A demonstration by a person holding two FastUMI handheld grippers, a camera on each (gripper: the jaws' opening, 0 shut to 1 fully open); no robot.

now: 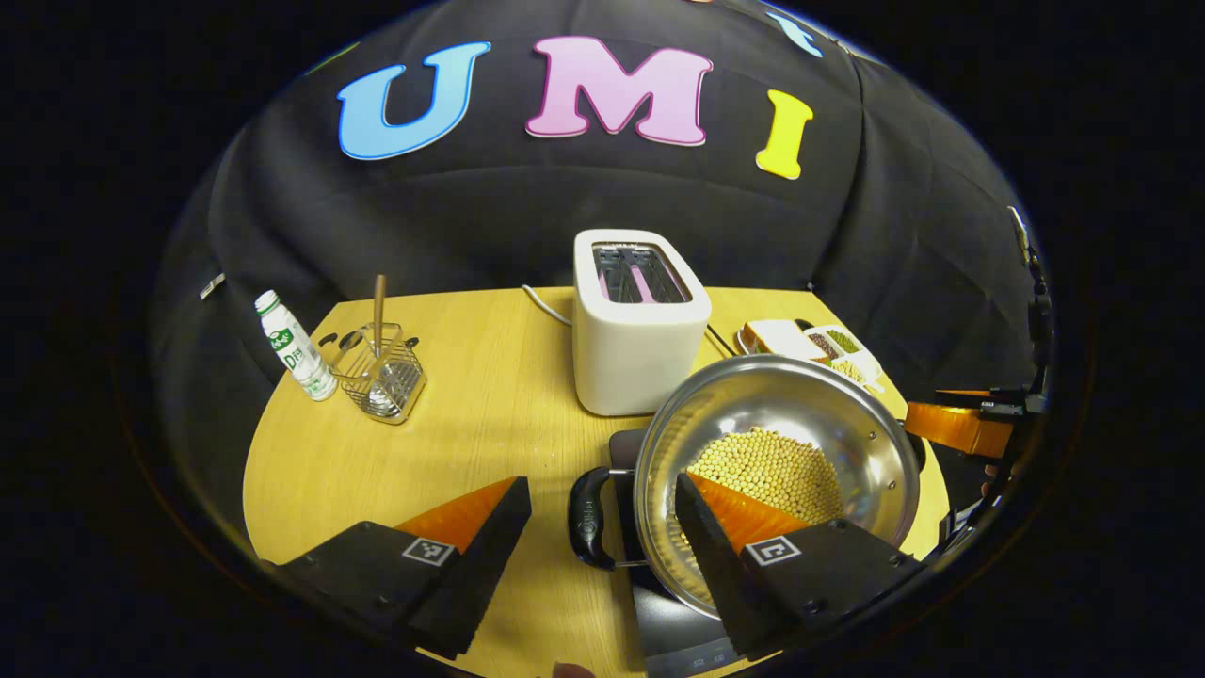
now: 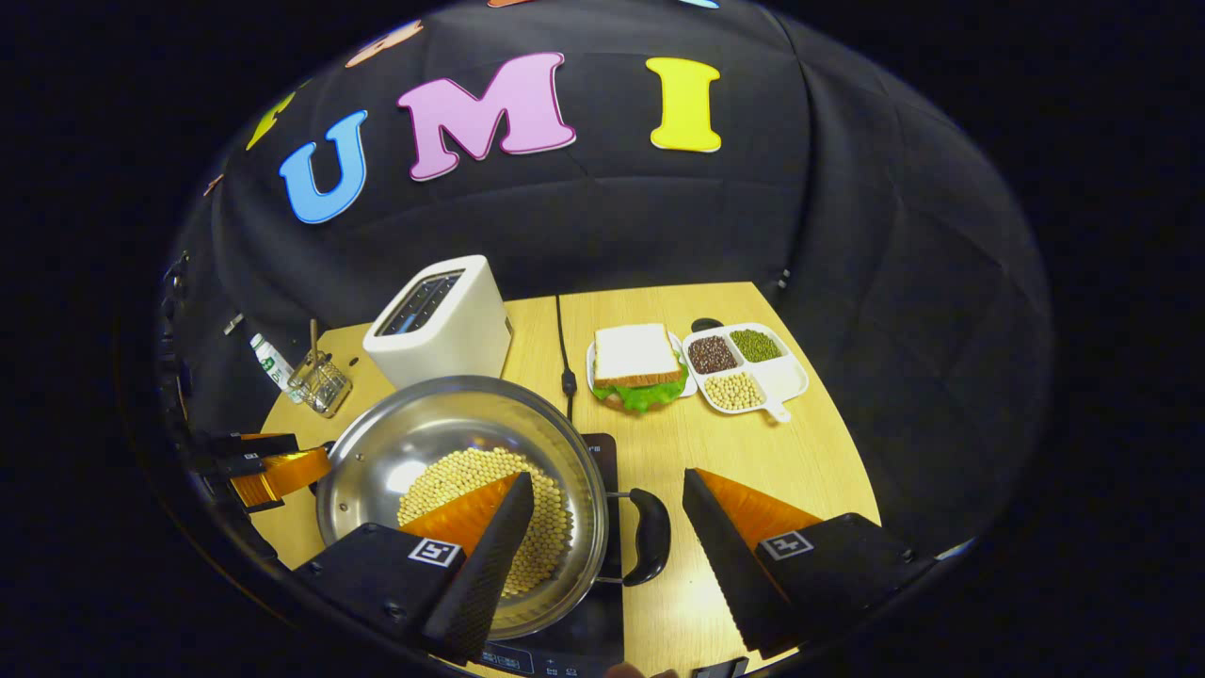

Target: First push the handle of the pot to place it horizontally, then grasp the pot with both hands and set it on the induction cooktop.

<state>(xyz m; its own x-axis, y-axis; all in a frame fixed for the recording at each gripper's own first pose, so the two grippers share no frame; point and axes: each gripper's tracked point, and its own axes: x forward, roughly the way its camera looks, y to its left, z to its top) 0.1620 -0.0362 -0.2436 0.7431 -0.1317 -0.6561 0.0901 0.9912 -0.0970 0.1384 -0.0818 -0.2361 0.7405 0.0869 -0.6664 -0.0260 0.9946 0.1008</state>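
A steel pot (image 1: pixel 800 395) holding soybeans (image 1: pixel 767 466) rests on the black induction cooktop (image 1: pixel 673 621) near the table's front edge. My left gripper (image 1: pixel 602 513) is open, and the pot's black left handle (image 1: pixel 588 518) lies in the gap between its fingers, unpressed. One finger reaches over the pot's rim. In the right gripper view my right gripper (image 2: pixel 607 527) is open around the pot's right handle (image 2: pixel 650 537), with its other finger above the soybeans (image 2: pixel 471 471) in the pot (image 2: pixel 424 424). The cooktop (image 2: pixel 602 452) shows under the pot. Each gripper appears at the far side of the other's view.
A white toaster (image 1: pixel 640 330) stands just behind the pot, its cable (image 2: pixel 563 348) running back. A bottle (image 1: pixel 297 348) and a wire basket (image 1: pixel 381 377) stand at the far left. A sandwich plate (image 2: pixel 635 363) and a divided bean dish (image 2: pixel 744 367) sit at the right rear.
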